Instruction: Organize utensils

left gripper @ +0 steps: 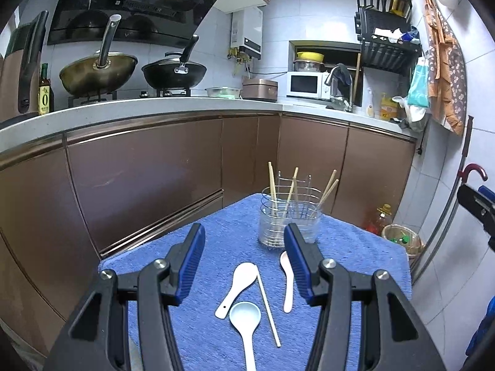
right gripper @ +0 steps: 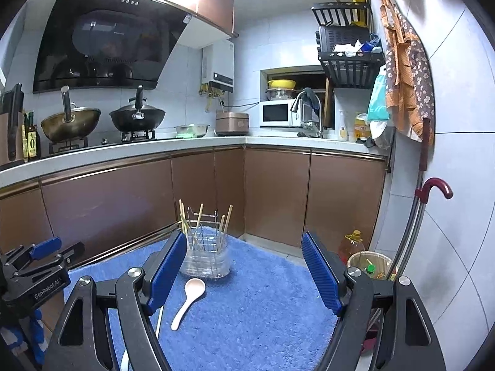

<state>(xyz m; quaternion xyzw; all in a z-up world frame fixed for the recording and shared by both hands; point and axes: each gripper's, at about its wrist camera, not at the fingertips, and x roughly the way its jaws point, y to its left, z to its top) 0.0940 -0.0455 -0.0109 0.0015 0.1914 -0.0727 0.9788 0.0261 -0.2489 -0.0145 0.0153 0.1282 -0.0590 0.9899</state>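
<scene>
Blue towel [left gripper: 216, 232] under the utensil holder [left gripper: 289, 225], brown cabinets [left gripper: 148, 173] behind.

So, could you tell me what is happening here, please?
A person holds two claws above a blue towel, sorting utensils. The left claw and right claw are both open and empty. Three spoons and one chopstick lie loose; other chopsticks already stand in the wire holder.
</scene>
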